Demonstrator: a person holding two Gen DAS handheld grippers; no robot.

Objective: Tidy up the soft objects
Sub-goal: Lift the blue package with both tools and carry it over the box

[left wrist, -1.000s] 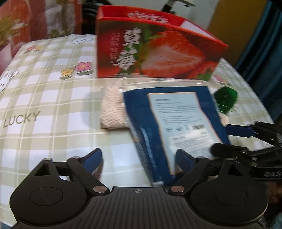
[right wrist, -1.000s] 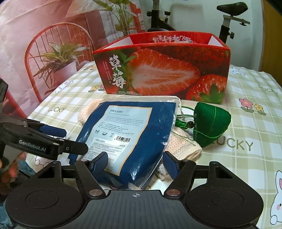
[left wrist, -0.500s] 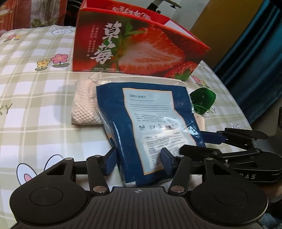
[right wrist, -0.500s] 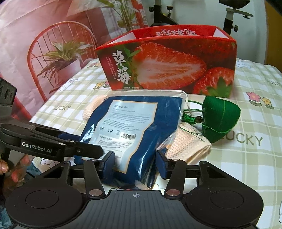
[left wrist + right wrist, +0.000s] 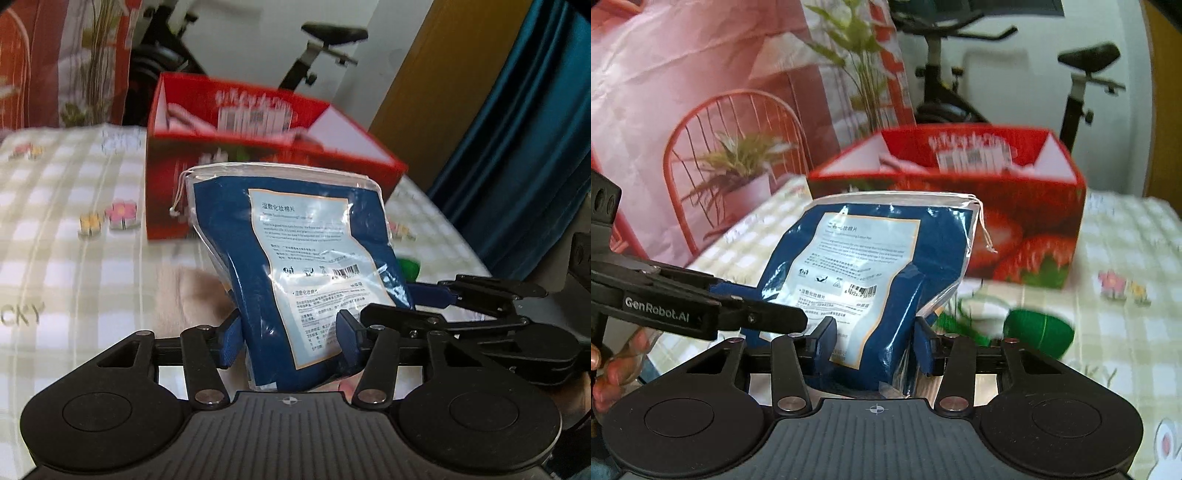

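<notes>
Left tool point(image 5: 288, 341) and right tool point(image 5: 873, 345) both pinch the lower end of a blue, clear-wrapped soft cotton-pad packet point(image 5: 295, 258), raised above the bench before the red strawberry carton point(image 5: 960, 192). It looks light, squashy and slippery; gripping the padded bulk seems safest.

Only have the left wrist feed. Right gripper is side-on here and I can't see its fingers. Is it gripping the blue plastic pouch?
Observer: Yes. The right wrist view shows the right gripper with both fingers pressed against the lower end of the blue plastic pouch with the pale label.
Operator: Green blob behind the pouch?
Observer: A green thread-wrapped, dumpling-shaped ornament. It lies on the checked tablecloth, right of the gripper, its body apart from the pouch.
Operator: Box front is blurred for me.
Observer: The near wall of the red cardboard box has large printed strawberries.
</notes>
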